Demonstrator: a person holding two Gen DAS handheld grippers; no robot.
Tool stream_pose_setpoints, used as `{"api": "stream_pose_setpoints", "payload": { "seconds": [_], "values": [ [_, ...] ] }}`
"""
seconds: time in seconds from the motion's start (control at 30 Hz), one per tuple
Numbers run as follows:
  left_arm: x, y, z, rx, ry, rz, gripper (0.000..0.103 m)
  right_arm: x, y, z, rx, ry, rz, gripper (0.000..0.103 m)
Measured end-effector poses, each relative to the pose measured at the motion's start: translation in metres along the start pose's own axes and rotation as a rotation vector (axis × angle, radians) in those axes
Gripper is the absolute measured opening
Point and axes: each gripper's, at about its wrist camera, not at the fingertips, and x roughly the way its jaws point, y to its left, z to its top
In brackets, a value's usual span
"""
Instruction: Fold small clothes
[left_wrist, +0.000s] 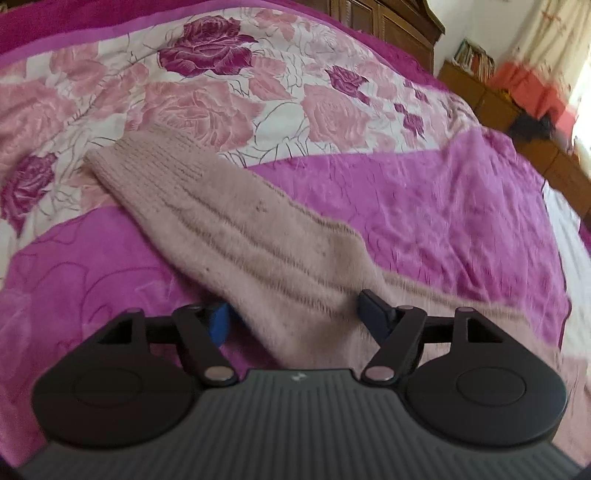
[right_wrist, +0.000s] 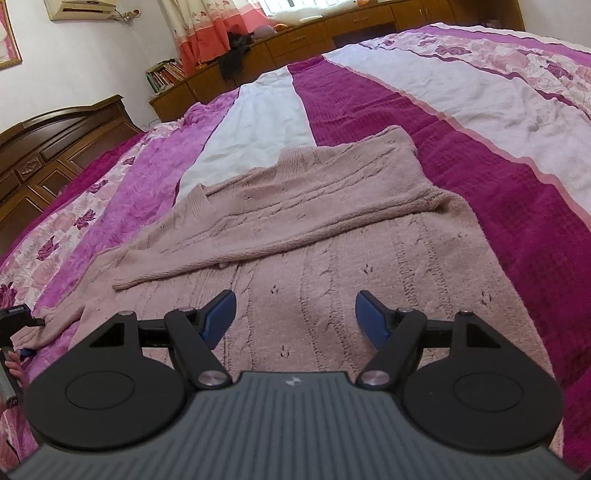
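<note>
A pale pink knitted sweater (right_wrist: 332, 288) lies flat on the bed, with one sleeve (right_wrist: 295, 206) folded across its chest. The other sleeve (left_wrist: 221, 214) stretches out over the floral blanket, its cuff at the far end. My left gripper (left_wrist: 295, 314) is open and straddles this sleeve near the shoulder; the knit lies between the blue pads (left_wrist: 373, 314) and partly covers the left one. My right gripper (right_wrist: 295, 314) hovers open low over the sweater's body with nothing between its fingers. At the left edge of the right wrist view is part of the left gripper (right_wrist: 14, 321).
The bed is covered by a magenta, white and rose-print blanket (right_wrist: 480, 177). A dark wooden headboard (right_wrist: 55, 147) stands to the left. Behind the bed runs a low wooden cabinet (right_wrist: 295, 40) with books, dark cloth and curtains.
</note>
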Motion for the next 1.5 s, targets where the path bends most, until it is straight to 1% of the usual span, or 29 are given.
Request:
{"api": "stream_pose_setpoints", "payload": {
  "seconds": [0.17,0.53,0.7,0.83,0.93,1.07,1.1,1.17,1.2,1.27,1.33,1.37,1.5],
  "values": [
    [0.008,0.003,0.008,-0.036,-0.014,-0.013,0.072,0.003,0.006,0.001,-0.017,0.004,-0.009,0.078],
    [0.008,0.004,0.007,0.001,-0.017,-0.032,0.072,0.009,0.012,-0.001,-0.028,0.014,-0.009,0.078],
    [0.008,-0.001,0.007,0.033,-0.015,-0.013,0.071,0.009,0.011,-0.002,-0.026,0.015,-0.007,0.078],
    [0.008,-0.007,0.005,0.079,-0.015,0.023,0.066,0.008,0.01,-0.001,-0.023,0.012,-0.009,0.078],
    [0.006,-0.013,0.004,0.118,-0.017,0.05,0.065,0.008,0.009,-0.001,-0.021,0.011,-0.008,0.078],
    [0.006,-0.012,0.004,0.118,-0.019,0.053,0.062,0.009,0.009,-0.001,-0.02,0.012,-0.007,0.078],
    [0.005,-0.012,0.004,0.118,-0.02,0.056,0.06,0.009,0.009,-0.001,-0.021,0.012,-0.007,0.078],
    [0.002,-0.012,0.004,0.125,-0.027,0.064,0.046,0.009,0.009,-0.001,-0.021,0.01,-0.006,0.078],
    [0.001,-0.013,0.004,0.131,-0.032,0.062,0.042,0.009,0.009,-0.001,-0.021,0.01,-0.005,0.078],
    [-0.003,-0.014,0.005,0.146,-0.04,0.039,0.026,0.01,0.009,-0.001,-0.02,0.008,-0.006,0.078],
    [-0.006,-0.014,0.007,0.149,-0.046,0.008,0.018,0.01,0.008,0.0,-0.018,0.007,-0.006,0.078],
    [-0.007,-0.014,0.008,0.142,-0.046,-0.005,0.014,0.009,0.008,0.0,-0.017,0.006,-0.006,0.078],
    [-0.019,-0.012,0.013,0.125,-0.072,-0.041,0.011,0.007,0.006,0.002,-0.011,-0.002,-0.007,0.078]
  ]
}}
